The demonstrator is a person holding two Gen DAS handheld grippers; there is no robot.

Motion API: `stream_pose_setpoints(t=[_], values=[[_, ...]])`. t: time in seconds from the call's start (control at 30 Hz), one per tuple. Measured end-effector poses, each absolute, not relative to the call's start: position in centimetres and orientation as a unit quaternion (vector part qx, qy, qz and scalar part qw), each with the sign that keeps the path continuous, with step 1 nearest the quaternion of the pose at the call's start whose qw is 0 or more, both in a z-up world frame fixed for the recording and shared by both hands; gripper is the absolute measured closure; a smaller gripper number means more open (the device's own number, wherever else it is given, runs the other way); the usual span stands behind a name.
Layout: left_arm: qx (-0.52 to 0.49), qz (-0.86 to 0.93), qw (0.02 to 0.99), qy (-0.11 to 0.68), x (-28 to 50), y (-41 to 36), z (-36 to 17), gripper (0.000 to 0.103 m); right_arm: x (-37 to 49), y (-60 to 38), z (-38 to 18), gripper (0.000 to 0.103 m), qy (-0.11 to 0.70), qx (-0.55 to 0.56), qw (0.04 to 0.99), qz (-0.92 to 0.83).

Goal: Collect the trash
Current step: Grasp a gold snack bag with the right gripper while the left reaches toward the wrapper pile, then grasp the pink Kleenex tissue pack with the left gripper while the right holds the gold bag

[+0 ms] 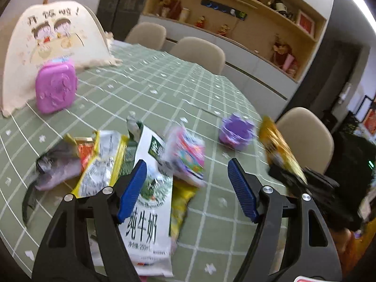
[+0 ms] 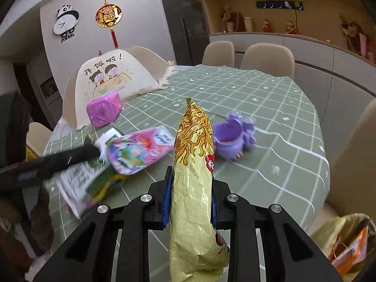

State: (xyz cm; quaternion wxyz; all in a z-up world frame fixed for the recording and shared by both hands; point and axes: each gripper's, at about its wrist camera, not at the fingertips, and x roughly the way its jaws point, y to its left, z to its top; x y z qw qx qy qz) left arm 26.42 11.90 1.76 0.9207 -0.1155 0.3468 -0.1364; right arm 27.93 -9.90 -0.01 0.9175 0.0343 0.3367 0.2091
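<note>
We see a rounded table [image 2: 270, 122] draped in a sage-green cloth with a white grid and small white flowers; on it stands a cream fabric food cover [image 2: 112, 80] printed with two cartoon children; just before it a pink moulded plastic box [image 2: 103, 110]; nearer us a heap of wrappers, among them a white milk pouch [image 1: 148, 202] and a pink printed packet [image 2: 138, 150]; apart to the right, a small purple plastic cup [image 2: 229, 141].
</note>
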Motion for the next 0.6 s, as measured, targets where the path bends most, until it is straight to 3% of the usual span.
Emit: stream_pose_setpoints(t=[0.4,0.6], values=[[-0.059,-0.052,0.943,0.324,27.8,14.2,3.0,0.035,27.2,-11.3,-2.8,0.078,0.350,0.045,0.907,0.231],[-0.087,-0.074,0.943,0.311,26.8,15.1,4.4,0.035,26.9,-11.7,-3.5,0.078,0.350,0.053,0.906,0.232]])
